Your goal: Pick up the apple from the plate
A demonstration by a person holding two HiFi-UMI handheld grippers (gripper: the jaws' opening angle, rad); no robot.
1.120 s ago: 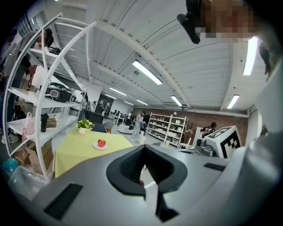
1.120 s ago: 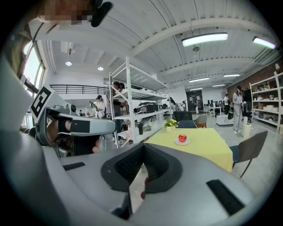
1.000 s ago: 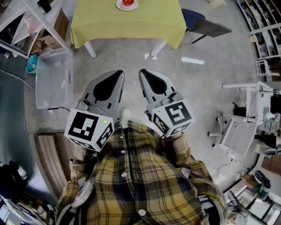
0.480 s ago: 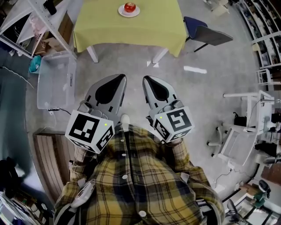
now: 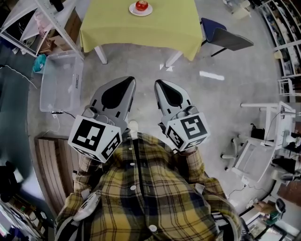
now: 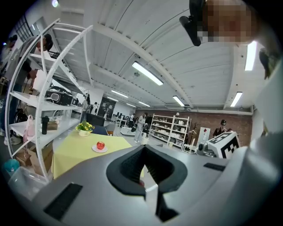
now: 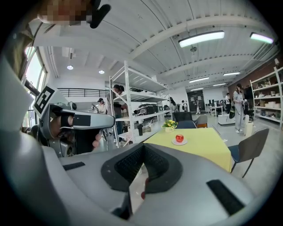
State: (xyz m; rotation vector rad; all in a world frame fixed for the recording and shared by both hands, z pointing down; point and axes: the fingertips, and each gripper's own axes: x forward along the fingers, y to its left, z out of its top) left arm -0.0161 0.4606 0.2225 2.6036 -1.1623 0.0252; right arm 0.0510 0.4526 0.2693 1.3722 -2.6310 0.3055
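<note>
A red apple sits on a small white plate on the yellow-green table, at the top of the head view. Both grippers are far short of it, held side by side over the concrete floor in front of the person's plaid shirt. My left gripper is shut with nothing in it. My right gripper also has its jaws together and is empty. The left gripper view shows the apple small beyond the shut left gripper. In the right gripper view the apple lies beyond the right gripper.
A clear plastic bin and white shelving stand left of the table. A blue-grey chair stands at the table's right, and a potted flower behind the plate. A wooden pallet lies at lower left, white furniture at right.
The apple and plate have come fully into the head view at the top. Both grippers stay shut and side by side, carried a little forward over the floor.
</note>
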